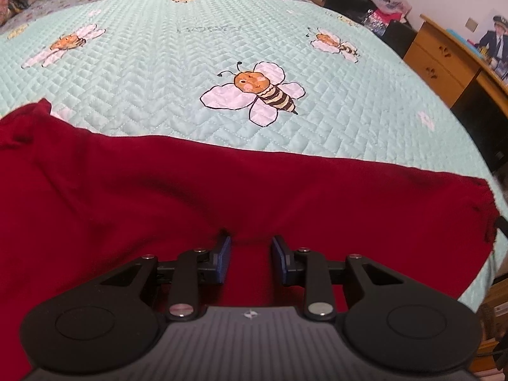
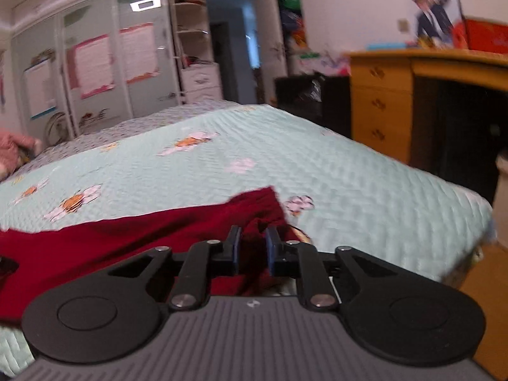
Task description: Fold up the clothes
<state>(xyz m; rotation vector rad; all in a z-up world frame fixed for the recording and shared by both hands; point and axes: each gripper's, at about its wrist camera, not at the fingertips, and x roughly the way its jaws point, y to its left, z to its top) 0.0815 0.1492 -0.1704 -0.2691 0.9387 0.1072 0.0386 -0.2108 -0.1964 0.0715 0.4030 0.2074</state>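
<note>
Lying across the near edge of a bee-print quilted bed [image 1: 177, 73], a dark red garment [image 1: 133, 190] is being handled. Left gripper [image 1: 250, 262] fingers are standing apart over cloth; right gripper [image 2: 253, 250] fingers are pinching a bunched corner, which may slip free when lifted.

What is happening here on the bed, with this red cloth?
A person is folding a dark red garment spread on a quilted bee-pattern bedspread, with handheld tongs in each hand. The right tongs have a bunched end of the garment between their fingers, apparently pinched. The left tongs sit over the cloth with a gap between their fingers, gripping nothing visibly.
</note>
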